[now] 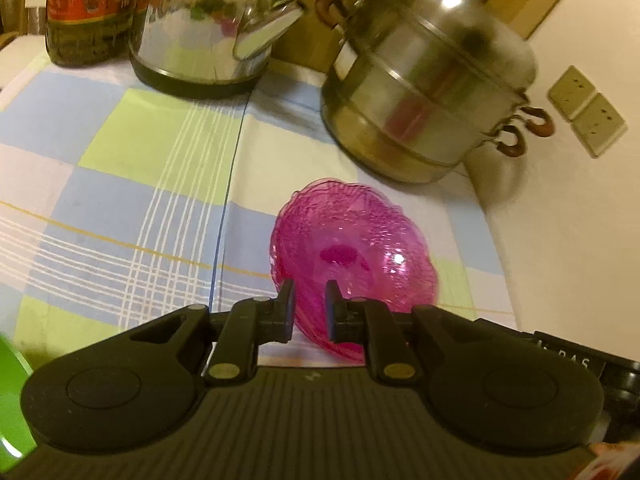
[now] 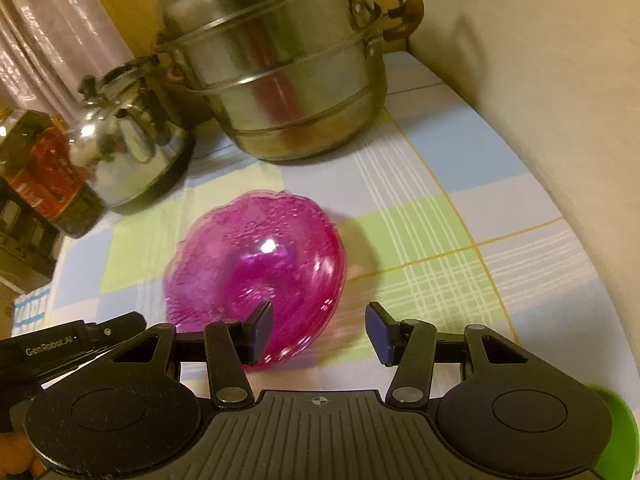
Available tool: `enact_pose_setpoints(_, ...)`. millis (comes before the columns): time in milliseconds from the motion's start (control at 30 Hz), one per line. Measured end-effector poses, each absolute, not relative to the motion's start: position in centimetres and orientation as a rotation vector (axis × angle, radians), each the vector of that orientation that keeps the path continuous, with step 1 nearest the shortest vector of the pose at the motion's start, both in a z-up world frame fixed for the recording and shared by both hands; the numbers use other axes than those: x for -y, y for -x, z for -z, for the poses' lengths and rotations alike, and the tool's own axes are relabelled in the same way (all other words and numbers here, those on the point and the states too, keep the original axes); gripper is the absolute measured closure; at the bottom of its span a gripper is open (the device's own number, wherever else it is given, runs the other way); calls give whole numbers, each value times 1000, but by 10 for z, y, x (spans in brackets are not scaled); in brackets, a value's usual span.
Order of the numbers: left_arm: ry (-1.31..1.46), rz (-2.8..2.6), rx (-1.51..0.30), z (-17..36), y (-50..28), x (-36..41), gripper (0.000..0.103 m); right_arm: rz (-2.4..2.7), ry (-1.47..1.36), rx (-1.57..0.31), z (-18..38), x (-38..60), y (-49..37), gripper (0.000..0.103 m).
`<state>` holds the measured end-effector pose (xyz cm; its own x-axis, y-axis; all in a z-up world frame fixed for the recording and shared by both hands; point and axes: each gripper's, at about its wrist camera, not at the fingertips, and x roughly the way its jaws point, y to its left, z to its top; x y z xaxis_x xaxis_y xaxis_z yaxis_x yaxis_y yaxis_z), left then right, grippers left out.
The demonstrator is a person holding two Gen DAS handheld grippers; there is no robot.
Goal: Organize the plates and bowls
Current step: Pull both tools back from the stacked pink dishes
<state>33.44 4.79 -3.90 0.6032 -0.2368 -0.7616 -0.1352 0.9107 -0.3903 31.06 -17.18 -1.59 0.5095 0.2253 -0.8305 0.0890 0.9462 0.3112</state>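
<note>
Two grippers on one pink glass bowl (image 1: 352,256)! Left gripper (image 1: 310,306) has its fingers clenched on the bowl's near rim, tipping it up off the checked tablecloth (image 1: 132,184). Right gripper (image 2: 320,330) hangs released, jaws spread, left pad (image 2: 259,332) in front of the bowl's rim. Steamer pot (image 1: 424,92) sits at one o'clock from the bowl, kettle (image 1: 208,28) at eleven, oil bottle (image 1: 88,12) beyond it.

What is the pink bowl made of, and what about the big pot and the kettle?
The pink bowl looks like clear tinted plastic, maybe glass: you can see through it, it shines, and its surface is bumpy. The big pot and the kettle look like polished steel: silvery and mirror-like, with bright light spots. The pot's brown handles could be wood or plastic.
</note>
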Motion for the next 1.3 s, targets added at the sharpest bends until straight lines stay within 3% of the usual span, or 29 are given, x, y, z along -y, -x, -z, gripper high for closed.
enact_pose_setpoints(233,392,104,-863,-1,-286,-41,88,-130,-319,-1000,-25,159,-269,52)
enact_pose_setpoints(467,355,104,-812,-26,-225,-42,68,-161,-315,-950,-60,150,-214,52)
enact_pose_setpoints(600,358,95,-784,-32,-186,-48,63,-174,-308,-930,-72,142,-183,52)
enact_pose_setpoints(1067,303,33,-758,-23,-81,-71,39,-221,-218,-972,-56,99,-88,44)
enact_pose_setpoints(1300,269,6,-785,-16,-56,-86,39,-232,-142,-986,-43,80,-63,43)
